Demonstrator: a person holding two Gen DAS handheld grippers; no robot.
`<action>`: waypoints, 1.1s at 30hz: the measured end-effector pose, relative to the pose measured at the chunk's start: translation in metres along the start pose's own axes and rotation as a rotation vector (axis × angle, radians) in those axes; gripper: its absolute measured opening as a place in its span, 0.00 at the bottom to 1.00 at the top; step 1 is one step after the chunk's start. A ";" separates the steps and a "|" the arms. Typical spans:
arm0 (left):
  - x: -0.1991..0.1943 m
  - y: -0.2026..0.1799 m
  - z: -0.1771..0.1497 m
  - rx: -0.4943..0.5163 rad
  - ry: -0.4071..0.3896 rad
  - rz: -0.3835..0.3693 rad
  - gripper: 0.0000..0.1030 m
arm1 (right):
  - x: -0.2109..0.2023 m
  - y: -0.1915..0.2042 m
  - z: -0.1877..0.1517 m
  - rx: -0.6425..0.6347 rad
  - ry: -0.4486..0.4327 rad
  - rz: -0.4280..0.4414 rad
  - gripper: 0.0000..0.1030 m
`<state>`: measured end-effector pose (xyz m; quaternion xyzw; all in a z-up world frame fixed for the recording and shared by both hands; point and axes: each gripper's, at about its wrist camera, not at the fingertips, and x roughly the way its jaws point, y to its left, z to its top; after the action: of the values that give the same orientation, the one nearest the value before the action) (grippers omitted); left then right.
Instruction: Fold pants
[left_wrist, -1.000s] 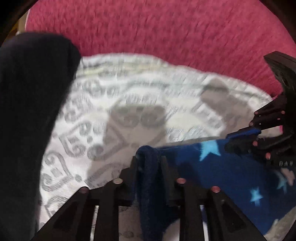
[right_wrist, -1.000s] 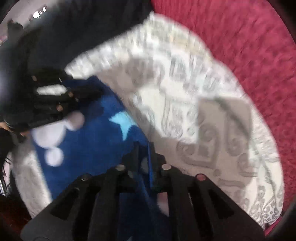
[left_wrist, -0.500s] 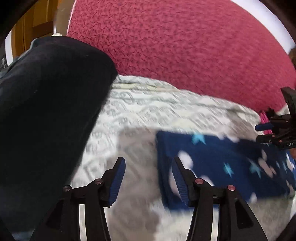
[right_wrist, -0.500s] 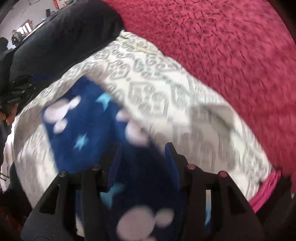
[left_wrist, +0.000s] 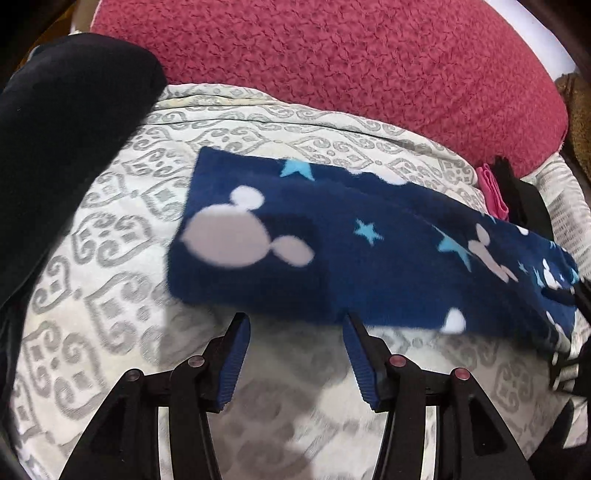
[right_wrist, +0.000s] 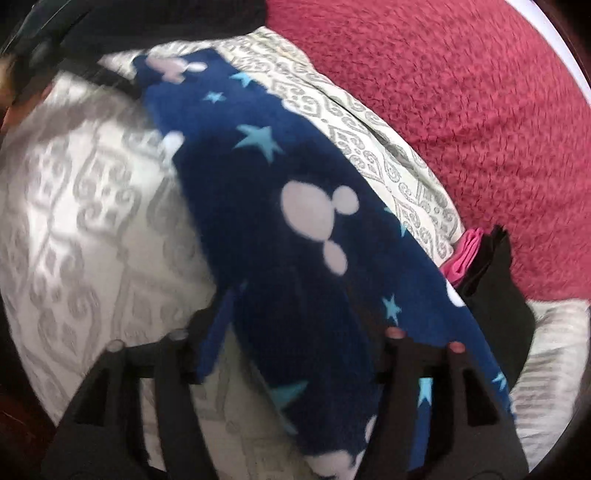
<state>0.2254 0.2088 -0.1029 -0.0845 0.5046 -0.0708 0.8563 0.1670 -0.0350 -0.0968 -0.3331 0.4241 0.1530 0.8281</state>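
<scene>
Both tongs are free of the cloth. Left tongs (left_wrist: 293, 334) stand about half open with nothing between the blue pads, their tips just short of the near edge of the fleece pants (left_wrist: 332, 254). Right tongs (right_wrist: 295, 343) are opening, and the pants run under and between the fingers with no pad pressing on them, as far as the blur allows. Navy with stars and white mouse heads, the pants lie flat as a long narrow strip on the patterned grey-and-white cushion (left_wrist: 110, 236), probably laid out so the next fold can go across the length. In the left wrist view the long axis runs left to right, slanting down toward the right, below the red blanket (left_wrist: 351, 62). One end lies beside a pink cloth (left_wrist: 493, 194).
</scene>
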 end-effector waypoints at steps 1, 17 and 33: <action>0.001 -0.002 0.003 -0.006 -0.002 0.008 0.52 | 0.004 0.001 0.000 -0.015 0.000 -0.010 0.62; -0.025 -0.009 0.001 0.067 -0.019 -0.008 0.52 | 0.013 -0.089 0.005 0.426 0.024 0.336 0.16; 0.013 0.079 0.030 -0.364 -0.022 0.032 0.22 | 0.020 -0.043 0.000 0.260 0.089 0.255 0.50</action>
<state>0.2605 0.2849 -0.1170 -0.2309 0.5009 0.0361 0.8333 0.2021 -0.0670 -0.0949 -0.1734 0.5151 0.1857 0.8186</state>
